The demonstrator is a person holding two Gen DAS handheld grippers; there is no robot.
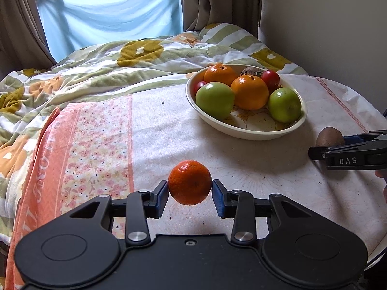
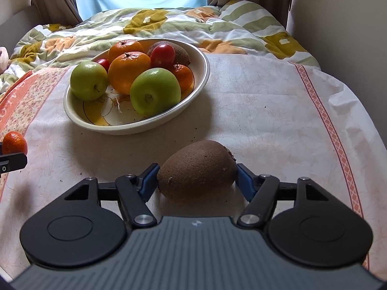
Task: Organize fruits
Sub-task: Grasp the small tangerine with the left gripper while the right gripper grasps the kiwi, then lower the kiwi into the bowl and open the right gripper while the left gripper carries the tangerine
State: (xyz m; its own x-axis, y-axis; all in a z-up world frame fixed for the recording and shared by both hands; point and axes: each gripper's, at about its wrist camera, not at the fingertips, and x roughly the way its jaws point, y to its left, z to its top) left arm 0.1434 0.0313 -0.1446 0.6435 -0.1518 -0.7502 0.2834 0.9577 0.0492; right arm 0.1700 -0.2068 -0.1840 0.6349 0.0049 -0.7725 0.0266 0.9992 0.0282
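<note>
My left gripper (image 1: pixel 190 193) is shut on a small mandarin (image 1: pixel 190 182) and holds it a little above the cloth; the mandarin also shows in the right wrist view (image 2: pixel 14 143). My right gripper (image 2: pixel 197 176) is shut on a brown kiwi (image 2: pixel 198 168), low at the table surface; the kiwi also shows in the left wrist view (image 1: pixel 330 137). A cream oval bowl (image 1: pixel 241 131) (image 2: pixel 154 128) stands beyond both, holding two green apples (image 1: pixel 215 100), oranges (image 1: pixel 250 92), small red fruits (image 1: pixel 270 77) and a kiwi (image 2: pixel 180 52).
The table carries a white cloth (image 2: pixel 266 111) with an orange floral band (image 1: pixel 92 145) on the left. A bed with a green and yellow duvet (image 1: pixel 108 62) lies right behind the table. A wall (image 1: pixel 326 24) is on the right, curtains and a window behind.
</note>
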